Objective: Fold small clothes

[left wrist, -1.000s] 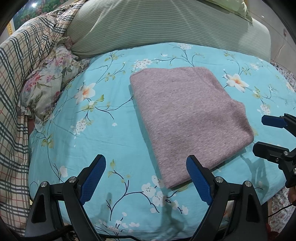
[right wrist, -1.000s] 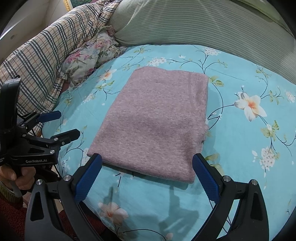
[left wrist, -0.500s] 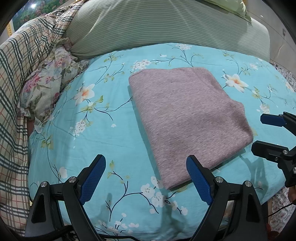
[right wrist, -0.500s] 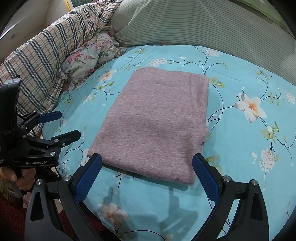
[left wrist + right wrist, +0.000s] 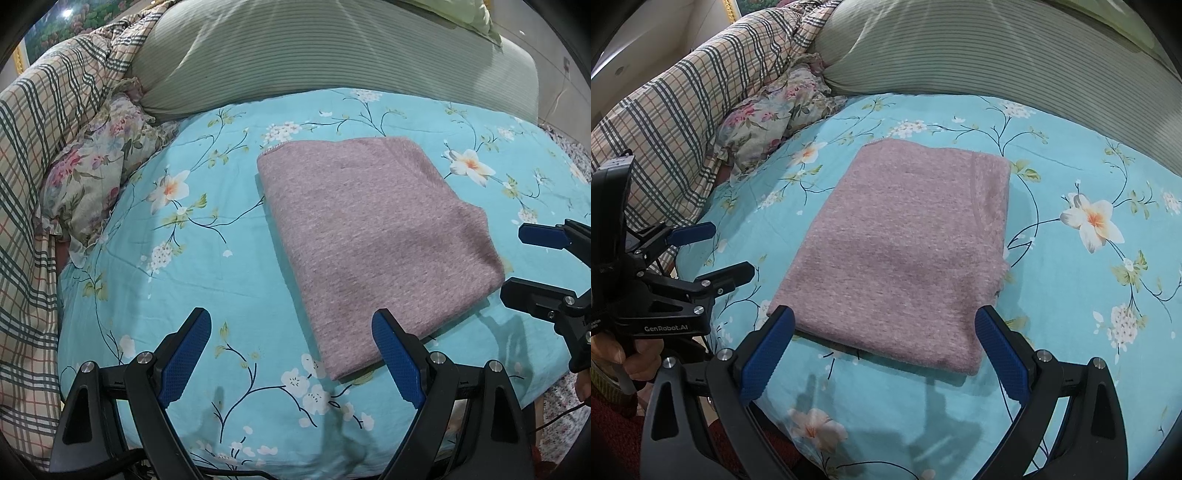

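Plaid quilt (image 5: pixel 26 192): heaped far left of the left claw, along the bed's edge; also upper left in the right wrist view (image 5: pixel 676 110).
Floral pillow (image 5: pixel 88 173): tucked against the plaid quilt, ahead and left of the left claw.
Left claw (image 5: pixel 291 354): released, blue pads spread wide, hanging low over the sheet with nothing between the pads; seen from the right wrist view (image 5: pixel 716 251) at the left edge, likewise spread, gripped by a hand (image 5: pixel 631 354) just below it.
Bed sheet (image 5: pixel 177 258): turquoise with white blossoms and dark twigs, stretched under both claws.
Folded garment (image 5: pixel 373 236): mauve knit, folded into a flat rectangle, lying on the sheet ahead and right of the left claw, its near corner just beyond that claw's right pad; directly ahead of the right claw (image 5: pixel 908 254), near edge lying just beyond the pads, untouched by either claw.
Striped bolster (image 5: pixel 314 55): pale green, ribbed, lying across the far side of the bed, well beyond the garment.
Right claw (image 5: pixel 884 354): released, pads wide apart, grasping nothing; in the left wrist view (image 5: pixel 517 266) poking in from the right edge, just beside the garment's right edge, not touching.
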